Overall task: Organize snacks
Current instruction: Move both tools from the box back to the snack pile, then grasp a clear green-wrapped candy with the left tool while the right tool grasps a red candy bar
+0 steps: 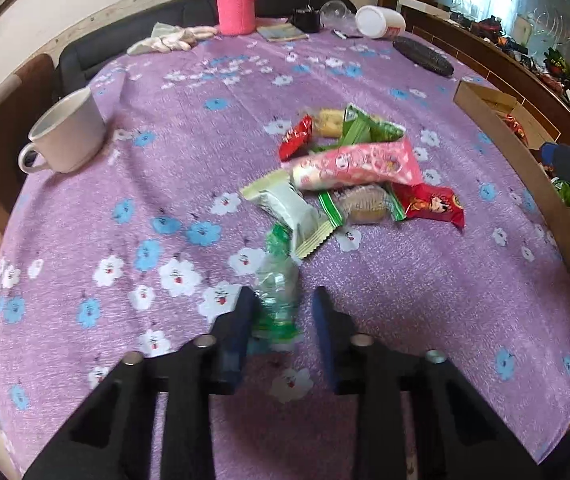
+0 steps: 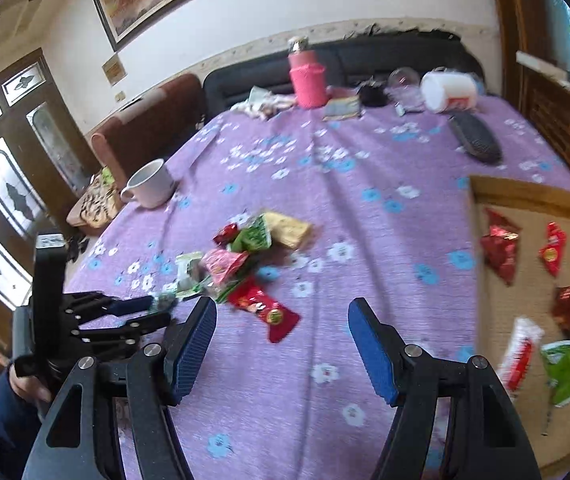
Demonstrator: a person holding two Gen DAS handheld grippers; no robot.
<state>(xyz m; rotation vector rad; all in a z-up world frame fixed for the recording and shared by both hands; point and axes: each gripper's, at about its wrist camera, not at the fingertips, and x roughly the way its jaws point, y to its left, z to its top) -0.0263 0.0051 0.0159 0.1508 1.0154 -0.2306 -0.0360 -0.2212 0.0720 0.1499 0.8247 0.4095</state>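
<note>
Two tongs work over a purple flowered counter (image 1: 189, 128). The left tongs (image 1: 284, 292), low in the left wrist view, are drawn narrow and pinch a small green-and-clear packet (image 1: 277, 300) just below the snack pile (image 1: 349, 168) at mid-frame. The right tongs (image 2: 281, 302) stand spread with nothing between them. A cardboard box (image 2: 525, 196) at the right edge of the right wrist view holds red, white and green packets. A white mug (image 1: 65, 132) sits at left.
</note>
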